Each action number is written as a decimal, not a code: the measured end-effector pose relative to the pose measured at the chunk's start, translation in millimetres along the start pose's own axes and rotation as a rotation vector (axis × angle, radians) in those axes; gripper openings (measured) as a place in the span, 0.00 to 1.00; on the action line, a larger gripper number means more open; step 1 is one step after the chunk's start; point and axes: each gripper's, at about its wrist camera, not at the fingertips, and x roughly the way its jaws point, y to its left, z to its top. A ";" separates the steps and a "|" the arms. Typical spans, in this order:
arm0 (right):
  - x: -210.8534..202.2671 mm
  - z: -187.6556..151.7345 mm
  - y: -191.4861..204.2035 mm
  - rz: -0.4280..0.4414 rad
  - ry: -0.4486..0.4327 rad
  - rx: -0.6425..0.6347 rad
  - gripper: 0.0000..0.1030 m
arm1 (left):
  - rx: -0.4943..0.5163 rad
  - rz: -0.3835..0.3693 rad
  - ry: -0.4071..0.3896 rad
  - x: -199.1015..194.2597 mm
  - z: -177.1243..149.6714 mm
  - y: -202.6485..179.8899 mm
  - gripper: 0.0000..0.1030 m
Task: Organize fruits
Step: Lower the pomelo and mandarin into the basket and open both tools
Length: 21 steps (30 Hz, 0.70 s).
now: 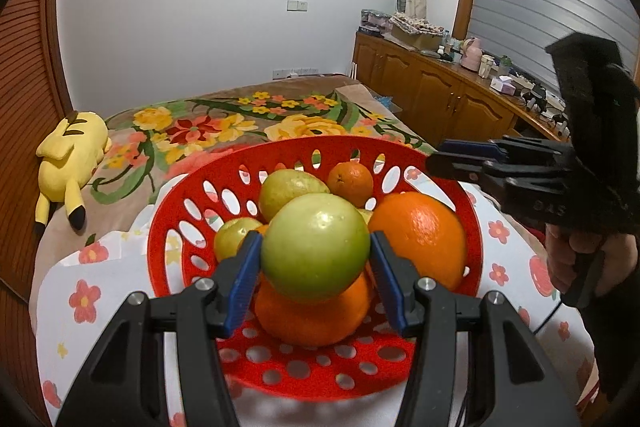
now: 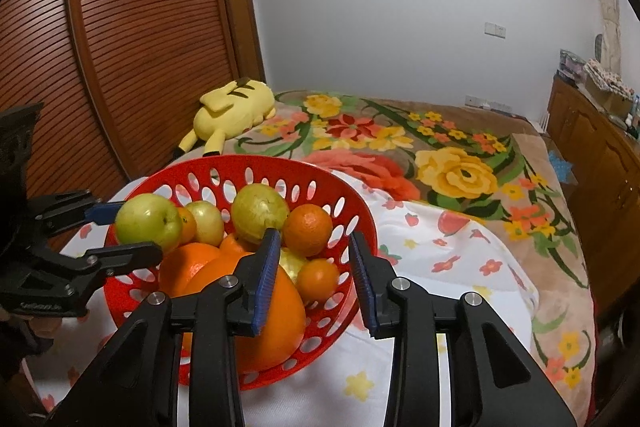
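A red perforated basket (image 1: 312, 143) (image 2: 256, 161) sits on a white flowered cloth and holds several oranges and green fruits. My left gripper (image 1: 316, 255) (image 2: 136, 231) is shut on a green apple (image 1: 316, 247) (image 2: 148, 223), held just above the pile, over an orange (image 1: 312, 315). Beside it lie a big orange (image 1: 420, 235) (image 2: 276, 315), a green fruit (image 1: 288, 187) (image 2: 260, 211) and a tangerine (image 1: 350, 183) (image 2: 308, 229). My right gripper (image 2: 316, 259) (image 1: 440, 163) hangs over the basket's right rim. Its jaws stand slightly apart, touching nothing. A small orange (image 2: 318, 279) lies in the basket below them.
The cloth (image 2: 440, 267) covers part of a bed with a floral blanket (image 2: 460, 163). A yellow plush toy (image 1: 68, 155) (image 2: 236, 107) lies by the wooden slatted door (image 2: 140, 27). A cluttered wooden cabinet (image 1: 440, 87) runs along the right. A hand (image 1: 568, 255) grips the right tool.
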 end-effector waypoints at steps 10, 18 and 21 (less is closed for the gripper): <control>-10.7 -9.7 -2.8 0.003 -0.008 0.011 0.35 | 0.023 0.012 0.013 20.6 9.4 -6.6 0.51; -17.5 -18.2 -4.5 0.004 0.000 0.009 0.35 | 0.022 0.023 0.022 32.8 13.4 -13.7 0.52; -18.2 -20.9 -5.3 0.008 0.002 0.011 0.35 | 0.029 0.032 0.026 34.0 14.1 -14.7 0.52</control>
